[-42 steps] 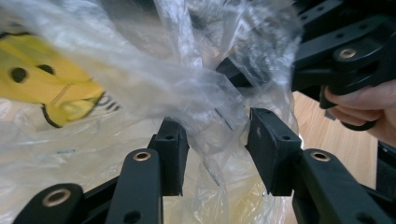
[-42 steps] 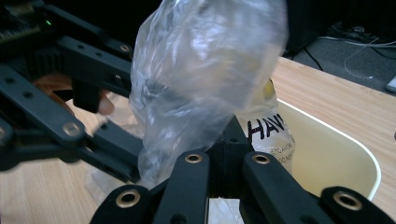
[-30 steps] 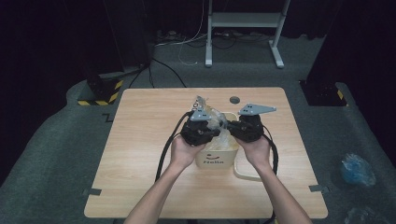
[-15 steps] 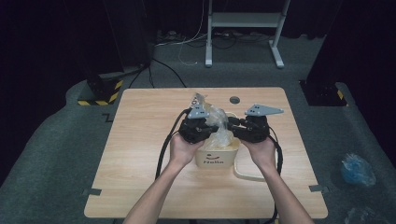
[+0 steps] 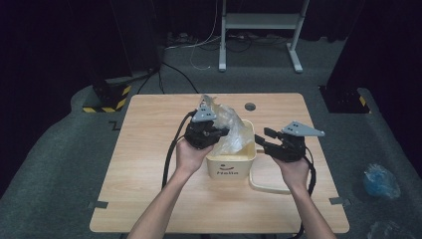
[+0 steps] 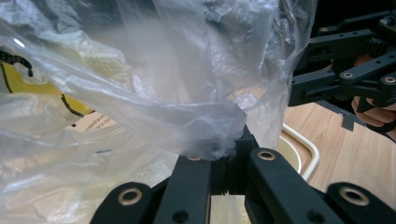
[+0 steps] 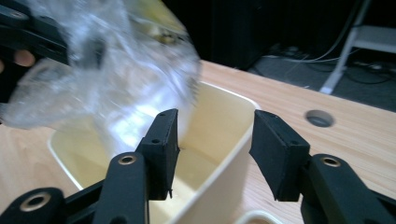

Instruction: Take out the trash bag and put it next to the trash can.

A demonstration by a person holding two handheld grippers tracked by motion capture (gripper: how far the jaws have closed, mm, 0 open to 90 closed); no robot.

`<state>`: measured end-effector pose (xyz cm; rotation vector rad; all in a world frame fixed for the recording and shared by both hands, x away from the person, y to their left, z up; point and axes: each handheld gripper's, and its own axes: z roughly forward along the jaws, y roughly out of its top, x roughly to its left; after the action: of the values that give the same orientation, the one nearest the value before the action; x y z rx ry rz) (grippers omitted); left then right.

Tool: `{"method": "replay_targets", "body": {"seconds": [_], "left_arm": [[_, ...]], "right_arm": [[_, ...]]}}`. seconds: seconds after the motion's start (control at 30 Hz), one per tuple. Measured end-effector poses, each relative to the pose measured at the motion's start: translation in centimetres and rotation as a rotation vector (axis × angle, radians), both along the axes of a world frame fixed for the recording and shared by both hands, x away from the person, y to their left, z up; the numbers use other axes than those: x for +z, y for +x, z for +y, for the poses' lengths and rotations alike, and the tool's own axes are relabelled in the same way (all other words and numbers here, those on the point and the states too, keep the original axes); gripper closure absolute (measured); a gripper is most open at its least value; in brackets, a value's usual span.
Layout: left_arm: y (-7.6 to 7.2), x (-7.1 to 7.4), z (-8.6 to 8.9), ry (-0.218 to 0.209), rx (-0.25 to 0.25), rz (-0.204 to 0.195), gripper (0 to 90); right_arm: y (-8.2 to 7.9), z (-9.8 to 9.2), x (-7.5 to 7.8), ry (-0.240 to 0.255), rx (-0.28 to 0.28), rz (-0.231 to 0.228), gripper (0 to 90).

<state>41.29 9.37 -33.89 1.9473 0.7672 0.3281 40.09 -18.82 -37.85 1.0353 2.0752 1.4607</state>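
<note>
High view: looks forward and down from above the person's side, taking in the whole table [image 5: 149,199] from well back.
Left gripper view: rides its gripper, pressed close against the plastic bag [image 6: 154,93].
Right gripper view: close, facing the cream bin [image 7: 219,154].
Shared: all three show bag and bin.

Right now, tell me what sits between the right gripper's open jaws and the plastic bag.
In the right gripper view, the cream bin's near wall stands between the right gripper and the plastic bag.
</note>
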Motion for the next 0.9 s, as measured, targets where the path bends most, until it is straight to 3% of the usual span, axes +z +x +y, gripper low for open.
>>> {"method": "replay_targets", "body": {"seconds": [0.07,0.2,0.57,0.9], "left_arm": [[0.0,0.2,0.3,-0.001,0.003,-0.003,88.9],[0.1,0.5,0.6,-0.013,0.011,-0.005,88.9],[0.0,1.7,1.4,-0.020,0.021,-0.021,88.9],[-0.4,2.3,2.4,-0.035,0.040,-0.030,88.9]], "right_arm": [[-0.3,-0.8,-0.3,0.006,-0.031,-0.016,50.0],[-0.5,-2.3,-1.5,-0.004,-0.070,0.012,48.4],[-0.9,-4.3,-9.0,-0.120,-0.174,0.116,46.6],[-0.8,-5.0,-12.8,-0.192,-0.241,0.169,45.6]]}}
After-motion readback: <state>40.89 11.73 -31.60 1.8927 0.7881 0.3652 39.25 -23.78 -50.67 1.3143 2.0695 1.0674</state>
